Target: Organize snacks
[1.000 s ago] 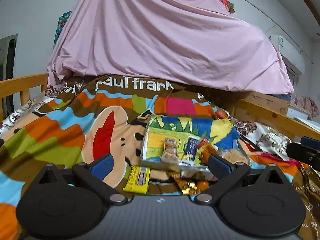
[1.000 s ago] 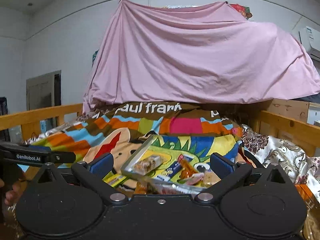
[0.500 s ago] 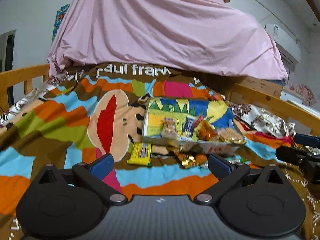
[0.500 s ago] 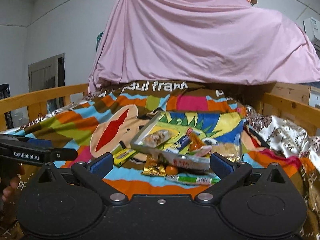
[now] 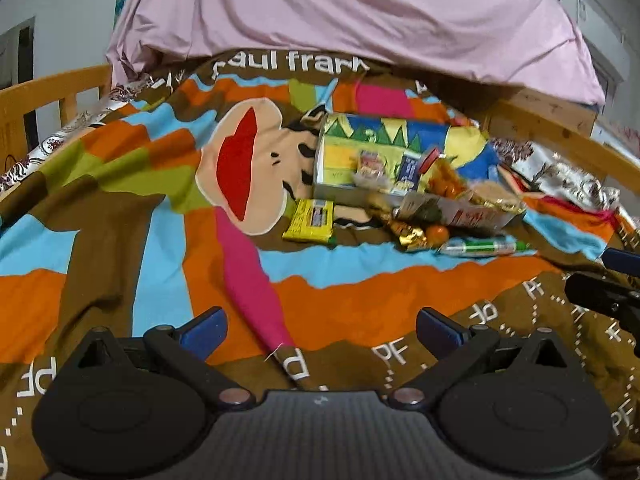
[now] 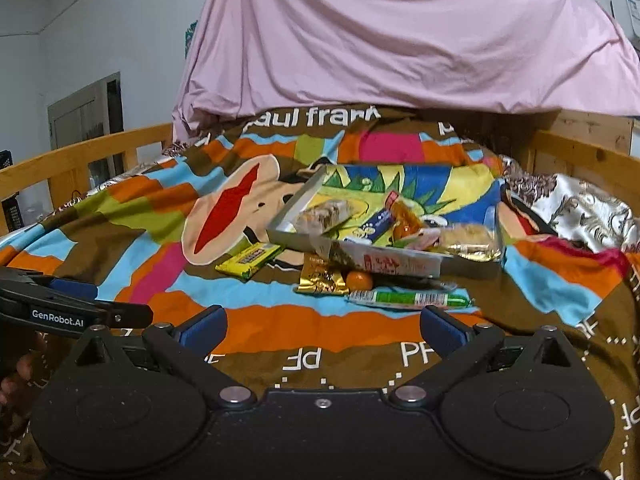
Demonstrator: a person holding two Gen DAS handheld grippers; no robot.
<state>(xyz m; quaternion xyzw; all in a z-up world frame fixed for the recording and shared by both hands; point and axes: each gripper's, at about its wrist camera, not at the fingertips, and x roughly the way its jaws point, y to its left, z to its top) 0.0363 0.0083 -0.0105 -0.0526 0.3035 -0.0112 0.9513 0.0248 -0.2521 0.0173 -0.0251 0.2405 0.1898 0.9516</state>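
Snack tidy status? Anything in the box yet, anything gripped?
Done: several snacks already lie in the tray. In hand: nothing; left gripper and right gripper are both open, short of the pile. Left: yellow bar, gold packet, orange candy and green stick on the blanket.

Snacks lie in the tray (image 6: 288,236) and before it on the blanket (image 6: 120,216)

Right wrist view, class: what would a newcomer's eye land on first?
The bright cartoon blanket covering the bed, with a pink sheet draped behind it. At centre sits a shallow tray of snacks; a yellow packet and a green stick pack lie loose in front.
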